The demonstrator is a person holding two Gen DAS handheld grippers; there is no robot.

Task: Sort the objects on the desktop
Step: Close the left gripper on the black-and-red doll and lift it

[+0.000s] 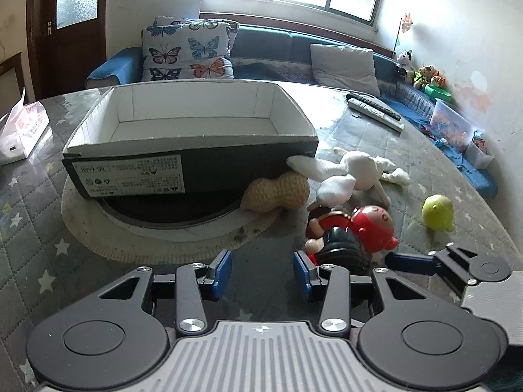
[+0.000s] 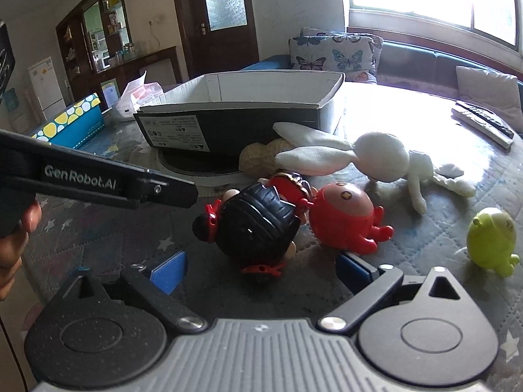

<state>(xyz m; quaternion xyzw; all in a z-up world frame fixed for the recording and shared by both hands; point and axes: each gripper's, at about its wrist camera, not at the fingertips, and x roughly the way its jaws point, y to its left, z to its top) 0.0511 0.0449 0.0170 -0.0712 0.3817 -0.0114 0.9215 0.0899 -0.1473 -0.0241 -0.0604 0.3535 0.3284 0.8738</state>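
My shoebox (image 1: 183,130) sits empty while the doll (image 2: 258,225), red octopus (image 2: 346,215), rabbit (image 2: 376,156), peanut (image 1: 278,194) and green toy (image 2: 490,241) lie in front of it, both my left gripper (image 1: 262,274) and right gripper (image 2: 261,271) wide.

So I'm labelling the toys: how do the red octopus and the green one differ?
The red octopus toy lies tipped on its side against the black-haired doll; the green octopus toy sits alone, off to the right. The red one has a pink face panel; the green is one colour. Both are small plastic figures with stubby legs on the quilted tabletop.
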